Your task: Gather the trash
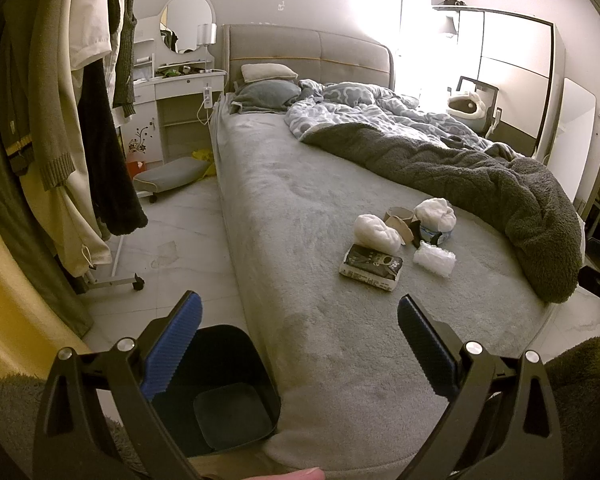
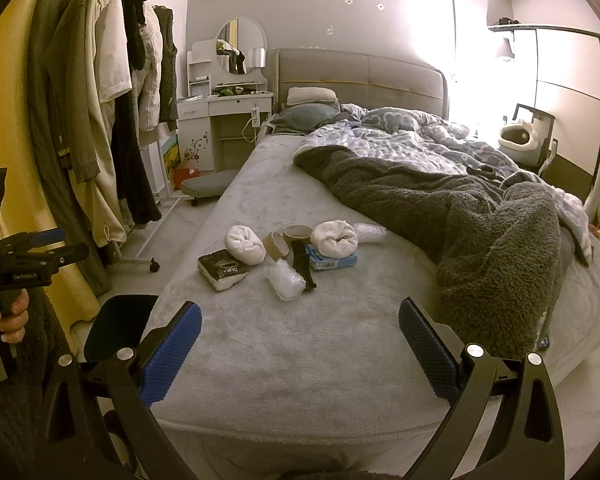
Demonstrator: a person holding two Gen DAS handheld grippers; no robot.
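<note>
A small pile of trash lies on the grey bed point(image 2: 300, 360). It holds a black-and-white packet point(image 2: 222, 270) point(image 1: 372, 268), a crumpled clear plastic wrap point(image 2: 286, 280) point(image 1: 436, 260), cardboard tubes point(image 2: 278, 246) point(image 1: 400, 218), a blue packet point(image 2: 332, 263), a black strip point(image 2: 304, 268) and two white rolled bundles point(image 2: 246, 246) point(image 2: 336, 238). A dark bin point(image 1: 220, 392) point(image 2: 120, 328) stands on the floor by the bed's near corner. My left gripper point(image 1: 300, 308) is open above the bin and bed edge. My right gripper point(image 2: 300, 312) is open over the bed, short of the pile. Neither holds anything.
A dark fleece blanket point(image 2: 480, 232) and a patterned duvet point(image 2: 400, 140) cover the bed's right side. A rack of hanging clothes point(image 1: 80, 120) on wheels stands to the left, with a dressing table point(image 1: 180, 88) and a low cushion stool point(image 1: 172, 174) behind it. A hand point(image 2: 8, 316) holds the left gripper's handle.
</note>
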